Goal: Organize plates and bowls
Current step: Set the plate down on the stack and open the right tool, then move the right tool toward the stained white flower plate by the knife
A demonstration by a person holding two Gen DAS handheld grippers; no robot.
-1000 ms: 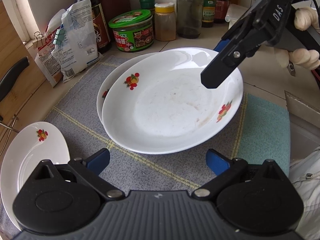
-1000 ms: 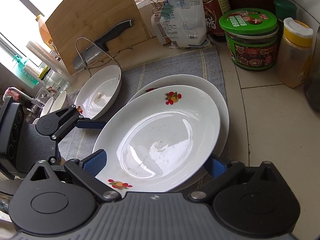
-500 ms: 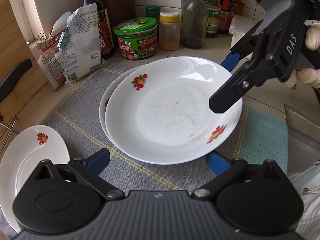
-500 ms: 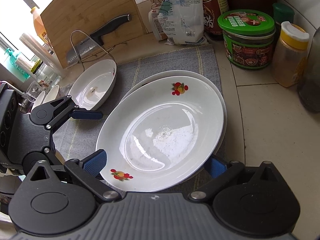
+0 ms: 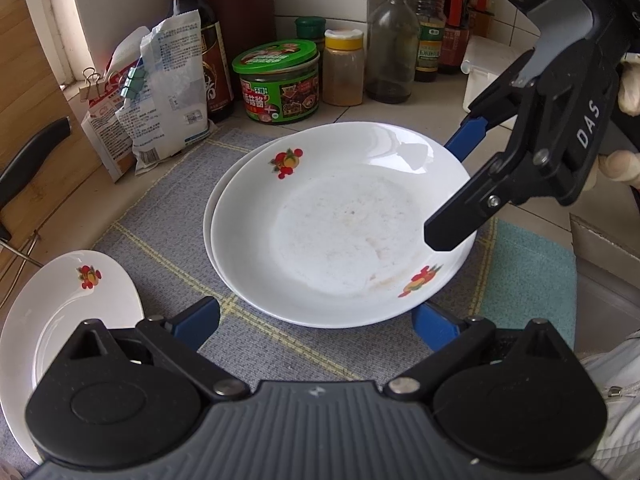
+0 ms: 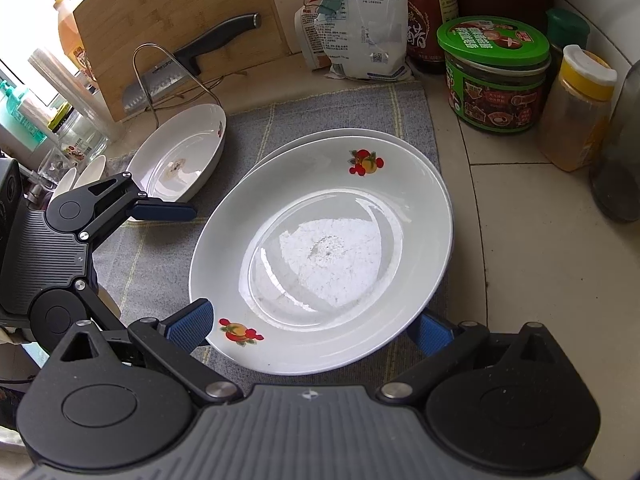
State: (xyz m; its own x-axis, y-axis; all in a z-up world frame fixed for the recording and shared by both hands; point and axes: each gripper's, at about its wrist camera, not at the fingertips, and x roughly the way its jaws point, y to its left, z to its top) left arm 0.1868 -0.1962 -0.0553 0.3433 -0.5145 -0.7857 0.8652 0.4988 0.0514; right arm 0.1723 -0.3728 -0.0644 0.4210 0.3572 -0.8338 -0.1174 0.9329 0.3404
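With both jaw pairs spread and gripping nothing, the left gripper (image 5: 316,316) and right gripper (image 6: 316,322) flank the top plate (image 6: 328,248), which is stacked on a second plate (image 5: 212,216) on the grey mat (image 6: 332,108).

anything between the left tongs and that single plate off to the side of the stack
Nothing visible does. The single plate lies on the grey mat just beside the open left tongs, with only bare mat between. The stacked plates sit ahead of the left tongs, with the open right tongs at their far rim.
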